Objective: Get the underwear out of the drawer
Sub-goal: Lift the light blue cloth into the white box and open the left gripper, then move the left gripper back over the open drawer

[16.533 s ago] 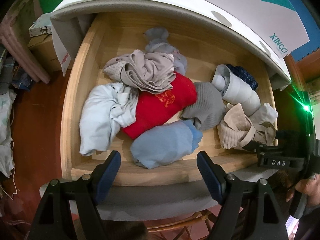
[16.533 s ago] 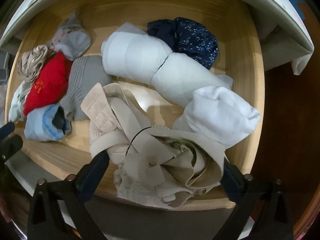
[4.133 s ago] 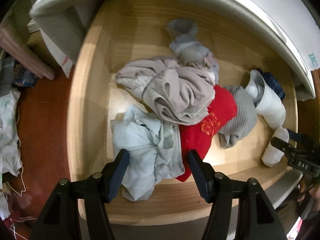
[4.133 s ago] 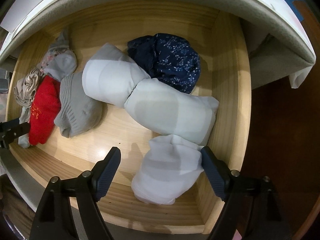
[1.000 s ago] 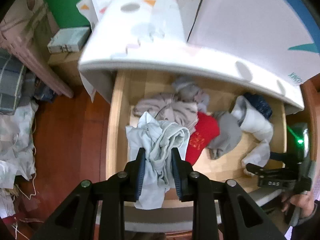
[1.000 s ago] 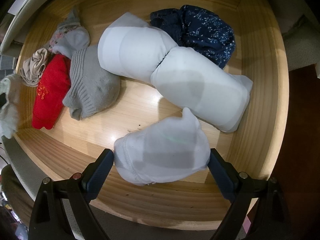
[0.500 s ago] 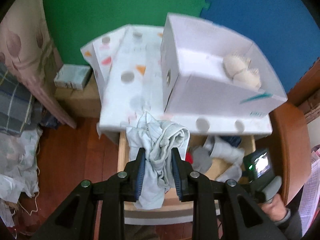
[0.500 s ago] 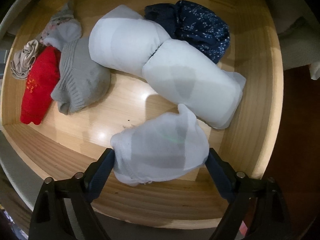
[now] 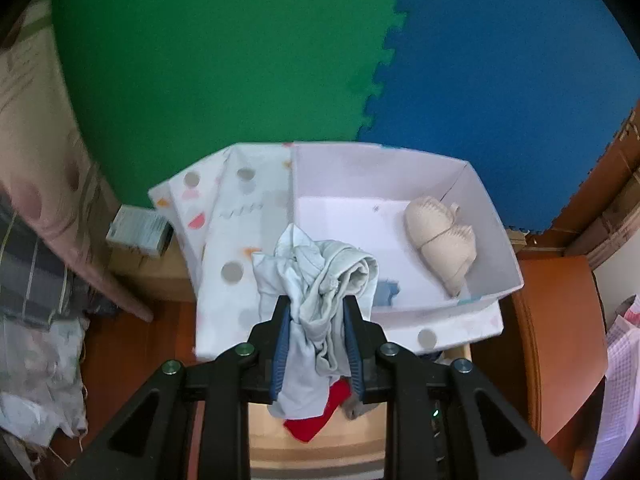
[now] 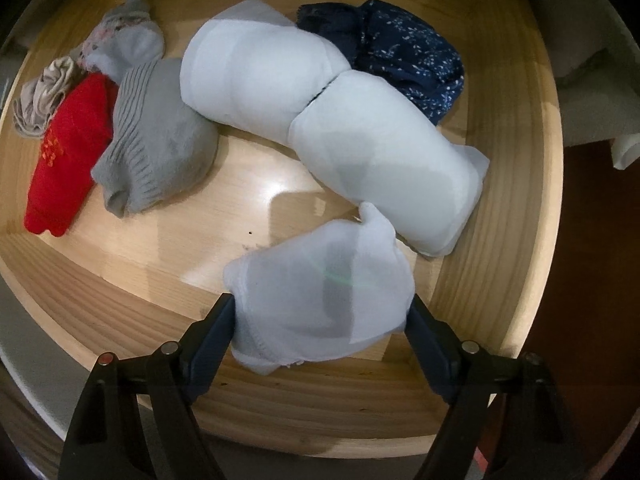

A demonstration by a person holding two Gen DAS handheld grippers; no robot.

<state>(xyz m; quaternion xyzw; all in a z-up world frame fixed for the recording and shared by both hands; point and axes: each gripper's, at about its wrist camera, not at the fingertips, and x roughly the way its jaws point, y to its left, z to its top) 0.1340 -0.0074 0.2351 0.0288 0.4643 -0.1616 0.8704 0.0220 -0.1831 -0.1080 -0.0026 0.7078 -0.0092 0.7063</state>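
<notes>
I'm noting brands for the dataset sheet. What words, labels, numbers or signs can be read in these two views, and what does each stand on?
No text can be read in either view.
Red garment: orange print, too small and creased to read.
Small carton: printing blurred.
White box: a teal mark at its front edge, cut off, unreadable.

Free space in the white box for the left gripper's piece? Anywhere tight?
White box: floor bare left of the beige bundle; right side taken. Drawer: bare wood between grey knit and white rolls; back and left crowded.
</notes>
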